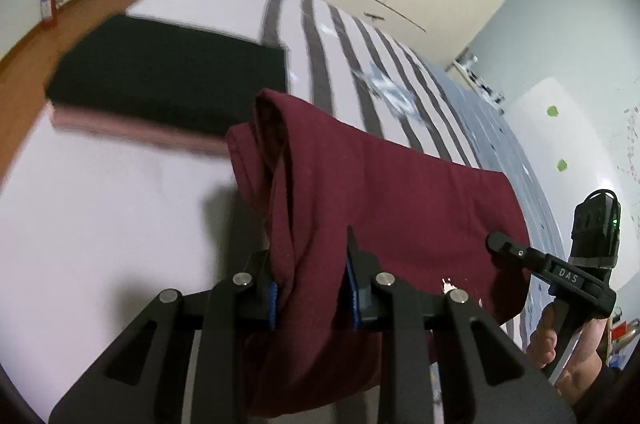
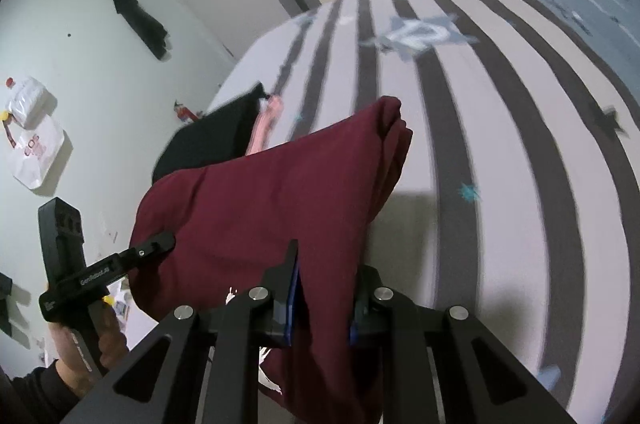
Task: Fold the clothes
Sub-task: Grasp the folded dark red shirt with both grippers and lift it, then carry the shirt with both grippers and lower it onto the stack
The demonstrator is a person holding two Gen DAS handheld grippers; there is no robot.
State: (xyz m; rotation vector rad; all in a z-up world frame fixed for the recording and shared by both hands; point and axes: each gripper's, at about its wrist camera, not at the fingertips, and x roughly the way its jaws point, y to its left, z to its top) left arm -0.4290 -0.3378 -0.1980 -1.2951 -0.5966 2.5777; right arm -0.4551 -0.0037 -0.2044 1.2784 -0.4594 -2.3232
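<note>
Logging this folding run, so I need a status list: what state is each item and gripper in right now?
Maroon garment: folded, lifted off the bed, held at both ends.
Left gripper: shut on the maroon garment.
Right gripper: shut on the maroon garment.
Black garment: folded flat, stacked on a pink garment.
Striped bed cover: spread flat.

Maroon garment — grey-striped white bedsheet

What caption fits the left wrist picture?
Left gripper and right gripper lift a folded maroon garment above the striped bed.
</note>
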